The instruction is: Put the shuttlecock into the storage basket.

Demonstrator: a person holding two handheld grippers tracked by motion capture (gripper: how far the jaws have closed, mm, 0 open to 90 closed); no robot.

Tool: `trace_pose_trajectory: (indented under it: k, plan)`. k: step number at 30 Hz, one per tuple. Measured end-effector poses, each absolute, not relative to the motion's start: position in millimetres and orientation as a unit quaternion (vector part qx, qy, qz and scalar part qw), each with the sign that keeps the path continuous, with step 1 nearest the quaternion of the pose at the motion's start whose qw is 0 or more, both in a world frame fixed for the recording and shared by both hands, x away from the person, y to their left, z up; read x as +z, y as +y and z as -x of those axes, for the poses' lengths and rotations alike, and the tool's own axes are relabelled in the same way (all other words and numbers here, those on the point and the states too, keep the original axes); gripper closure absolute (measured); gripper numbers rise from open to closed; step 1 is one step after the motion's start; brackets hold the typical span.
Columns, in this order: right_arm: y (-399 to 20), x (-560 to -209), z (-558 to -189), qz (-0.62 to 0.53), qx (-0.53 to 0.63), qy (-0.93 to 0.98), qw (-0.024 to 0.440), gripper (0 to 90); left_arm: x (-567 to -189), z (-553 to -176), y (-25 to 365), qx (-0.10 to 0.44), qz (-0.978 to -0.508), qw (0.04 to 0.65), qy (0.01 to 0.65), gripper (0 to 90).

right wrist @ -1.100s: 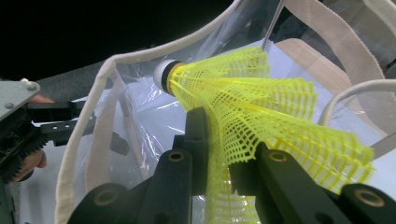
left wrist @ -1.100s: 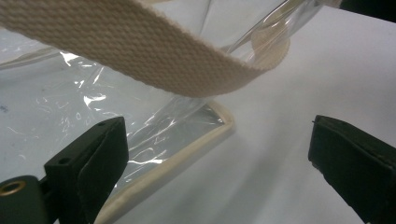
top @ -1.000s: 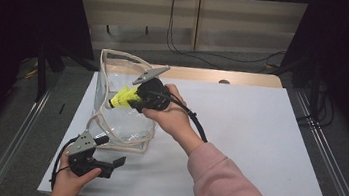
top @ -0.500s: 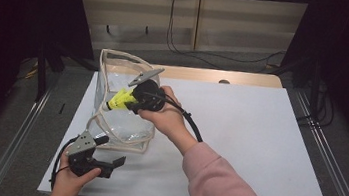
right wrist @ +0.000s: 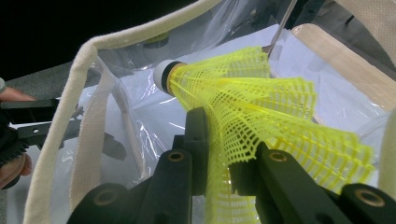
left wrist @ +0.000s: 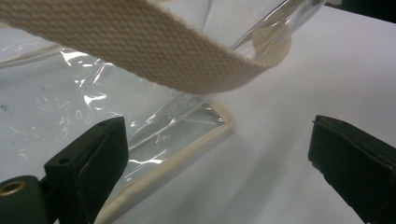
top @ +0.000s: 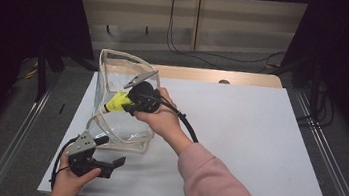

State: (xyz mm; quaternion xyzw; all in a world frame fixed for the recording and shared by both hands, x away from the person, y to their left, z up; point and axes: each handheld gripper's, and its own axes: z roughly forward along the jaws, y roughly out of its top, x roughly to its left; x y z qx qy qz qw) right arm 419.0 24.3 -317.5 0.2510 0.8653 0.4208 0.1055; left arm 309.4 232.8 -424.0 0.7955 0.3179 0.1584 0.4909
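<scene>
Shuttlecock (right wrist: pixel 261 102): yellow plastic mesh skirt, white-banded cork, clamped in the right gripper (right wrist: pixel 219 158). Bag (top: pixel 122 96): clear film, beige woven trim. Left gripper (left wrist: pixel 219 154) jaws apart.

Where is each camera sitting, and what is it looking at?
High view: above the table, looking down; both hands, pink sleeve.
Left gripper view: on the left claw, facing the clear bag; open jaws.
Right gripper view: on the right claw, pinching the yellow shuttlecock at the bag's mouth.
Shared: all show the bag.
</scene>
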Motion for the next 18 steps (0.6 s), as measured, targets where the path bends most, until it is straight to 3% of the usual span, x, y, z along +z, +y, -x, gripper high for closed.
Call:
trace_pose_trajectory:
  k: [18]
  plan:
    - [35.2,-328.0,-421.9,-0.246,0.405,0.874,0.105,79.8,-424.1,-309.6,233.4,0.158,-0.795,0.492,0.317,5.0]
